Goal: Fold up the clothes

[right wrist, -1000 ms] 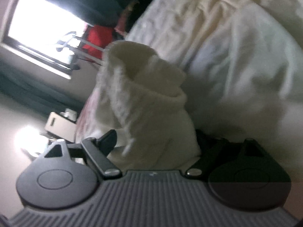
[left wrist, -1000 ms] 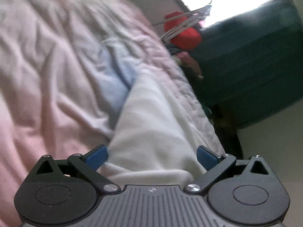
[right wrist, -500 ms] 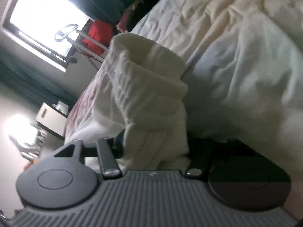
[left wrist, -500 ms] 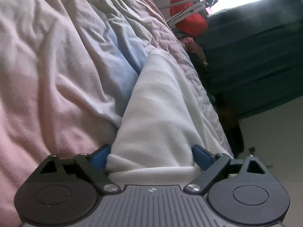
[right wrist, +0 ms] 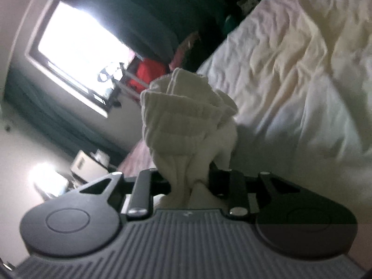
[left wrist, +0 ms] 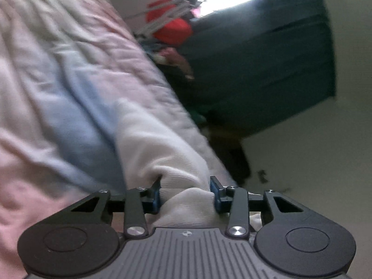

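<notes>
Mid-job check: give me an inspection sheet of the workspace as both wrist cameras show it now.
Surface: wrinkled bedspread, pinkish with a blue patch.
Job's things: white knit garment, one bunched part in each gripper.
Clutter: red item on a rack by the window.
Grippers: left gripper shut on the garment; right gripper shut on its ribbed end.
Cables: nothing seen.
Surroundings: bright window, dark curtain.
</notes>
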Motion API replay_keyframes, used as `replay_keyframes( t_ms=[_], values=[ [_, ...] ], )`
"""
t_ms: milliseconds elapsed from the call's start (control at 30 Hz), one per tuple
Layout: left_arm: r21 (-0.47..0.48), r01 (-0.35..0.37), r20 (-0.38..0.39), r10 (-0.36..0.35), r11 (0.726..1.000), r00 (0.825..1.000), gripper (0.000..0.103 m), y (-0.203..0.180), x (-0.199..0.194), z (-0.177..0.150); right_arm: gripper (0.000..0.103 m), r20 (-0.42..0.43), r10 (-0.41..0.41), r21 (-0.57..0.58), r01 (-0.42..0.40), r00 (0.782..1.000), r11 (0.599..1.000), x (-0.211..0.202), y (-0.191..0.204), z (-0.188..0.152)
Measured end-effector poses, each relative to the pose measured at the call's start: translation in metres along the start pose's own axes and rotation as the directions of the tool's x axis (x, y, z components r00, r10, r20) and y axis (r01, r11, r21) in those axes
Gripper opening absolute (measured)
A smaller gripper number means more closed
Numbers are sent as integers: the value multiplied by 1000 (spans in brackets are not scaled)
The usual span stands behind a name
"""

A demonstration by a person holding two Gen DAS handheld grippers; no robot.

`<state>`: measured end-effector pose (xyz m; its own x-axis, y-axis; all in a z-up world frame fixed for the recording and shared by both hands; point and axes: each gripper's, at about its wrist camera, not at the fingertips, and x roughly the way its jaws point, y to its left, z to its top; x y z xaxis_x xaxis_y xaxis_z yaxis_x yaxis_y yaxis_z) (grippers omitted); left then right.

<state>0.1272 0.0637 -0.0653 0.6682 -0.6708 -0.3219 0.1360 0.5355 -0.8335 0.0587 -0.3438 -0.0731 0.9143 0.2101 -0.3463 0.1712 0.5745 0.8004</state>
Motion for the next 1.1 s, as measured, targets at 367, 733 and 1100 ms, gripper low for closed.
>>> replay_keyframes(
  t_ms=[367, 733, 1100],
  values=[
    [74, 62, -120, -53, 995, 991, 39, -118, 199, 19, 31, 131, -75, 119, 60, 989, 991, -7, -40, 158],
    [268, 72, -230, -9, 961, 973, 40, -162, 411, 12, 31, 268, -194, 222, 135, 944, 966, 46, -135, 251],
    [482, 127, -323, 41, 867, 946, 51, -83, 389, -34, 36, 196, -172, 299, 108, 965, 948, 44, -233, 148]
  ],
)
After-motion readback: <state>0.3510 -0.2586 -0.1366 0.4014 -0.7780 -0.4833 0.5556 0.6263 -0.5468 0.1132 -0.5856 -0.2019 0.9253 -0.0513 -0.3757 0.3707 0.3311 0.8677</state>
